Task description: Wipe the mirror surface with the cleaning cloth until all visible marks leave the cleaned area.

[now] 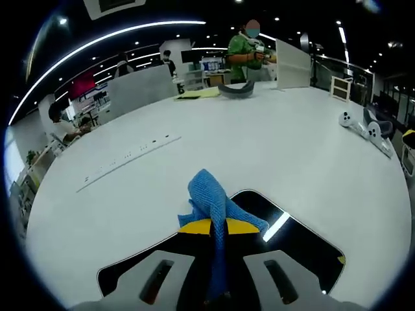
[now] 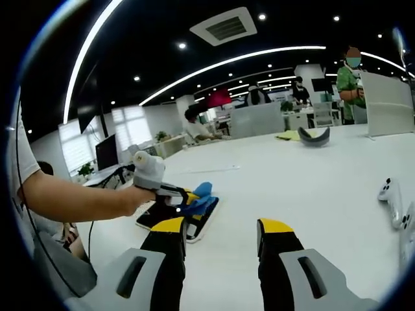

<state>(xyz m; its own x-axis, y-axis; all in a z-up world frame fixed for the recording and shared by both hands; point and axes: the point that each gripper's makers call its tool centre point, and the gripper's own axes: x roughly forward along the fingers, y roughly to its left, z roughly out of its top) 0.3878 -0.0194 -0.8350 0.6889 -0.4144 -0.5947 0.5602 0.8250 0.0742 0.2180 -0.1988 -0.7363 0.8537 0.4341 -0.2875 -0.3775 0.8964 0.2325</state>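
Now left gripper (image 1: 216, 272) pinches blue cloth (image 1: 211, 201) over mirror (image 1: 305, 240); right gripper (image 2: 220, 249) spread.

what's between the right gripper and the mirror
Bare white table. In the right gripper view, the open right gripper hangs short of the mirror, where the left gripper holds the blue cloth.
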